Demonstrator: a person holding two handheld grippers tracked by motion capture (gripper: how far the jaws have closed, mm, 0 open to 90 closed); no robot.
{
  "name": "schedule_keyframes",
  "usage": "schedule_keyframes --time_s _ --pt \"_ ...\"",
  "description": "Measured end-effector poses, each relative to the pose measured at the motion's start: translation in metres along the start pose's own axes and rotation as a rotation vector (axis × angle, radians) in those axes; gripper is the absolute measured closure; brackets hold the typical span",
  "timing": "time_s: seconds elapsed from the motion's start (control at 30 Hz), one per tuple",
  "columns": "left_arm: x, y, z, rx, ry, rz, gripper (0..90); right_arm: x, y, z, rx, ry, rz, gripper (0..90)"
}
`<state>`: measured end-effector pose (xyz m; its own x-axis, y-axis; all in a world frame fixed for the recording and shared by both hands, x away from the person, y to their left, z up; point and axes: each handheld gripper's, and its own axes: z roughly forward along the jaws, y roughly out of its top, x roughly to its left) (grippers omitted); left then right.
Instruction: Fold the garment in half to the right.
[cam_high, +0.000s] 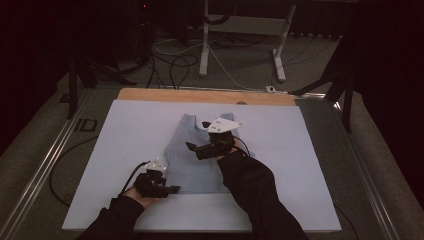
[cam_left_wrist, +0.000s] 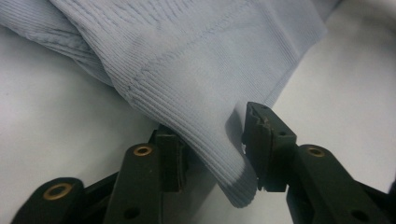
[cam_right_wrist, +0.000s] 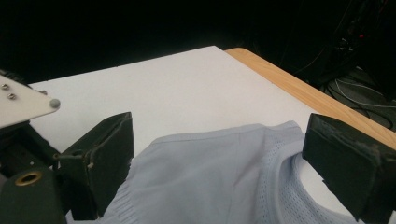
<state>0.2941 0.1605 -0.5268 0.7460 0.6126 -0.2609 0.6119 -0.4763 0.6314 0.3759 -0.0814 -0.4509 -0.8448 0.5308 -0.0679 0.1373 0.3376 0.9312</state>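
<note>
Though flat on white board (cam_high: 125, 130), pale-blue ribbed tank top (cam_high: 197, 157).

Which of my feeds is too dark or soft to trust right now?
High view: dim, room beyond the table near black, top readable. Left gripper view: bright, ribbed hem sharp, left claw bases blurred. Right gripper view: top evenly lit, black background, near pads soft.

shirt (cam_high: 197, 155) lies mid-table on the sheet (cam_high: 125, 130); left gripper (cam_high: 170, 189) at its near-left corner; right gripper (cam_high: 192, 146) above it
</note>
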Motion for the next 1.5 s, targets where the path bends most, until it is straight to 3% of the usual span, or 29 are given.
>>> schedule_keyframes --time_s 0.1,0.27,0.67,0.97,1.07,1.23,1.5 --pt "-0.003 0.0 0.001 0.005 0.016 -0.007 70.4 -0.001 0.002 0.006 0.009 0.005 0.002 9.0" --pt "-0.003 -0.001 0.001 0.01 -0.002 -0.022 85.1 -0.005 0.005 0.016 0.014 0.01 0.011 9.0" --pt "-0.012 0.004 -0.007 -0.048 -0.012 -0.004 86.3 -0.028 0.013 0.044 0.038 -0.012 0.045 10.3" --pt "-0.01 0.002 -0.008 -0.066 -0.028 -0.002 86.4 -0.051 0.016 0.072 0.067 -0.008 0.131 10.2" --pt "-0.009 0.002 -0.009 -0.076 -0.037 0.0 86.4 -0.058 0.016 0.082 0.08 -0.006 0.135 10.1" --pt "-0.008 0.0 -0.008 -0.075 -0.043 -0.003 86.3 -0.068 0.017 0.099 0.14 -0.021 0.141 10.5" --pt "-0.009 0.001 -0.008 -0.086 -0.043 -0.01 86.4 -0.075 0.013 0.128 0.261 -0.082 0.148 24.8"
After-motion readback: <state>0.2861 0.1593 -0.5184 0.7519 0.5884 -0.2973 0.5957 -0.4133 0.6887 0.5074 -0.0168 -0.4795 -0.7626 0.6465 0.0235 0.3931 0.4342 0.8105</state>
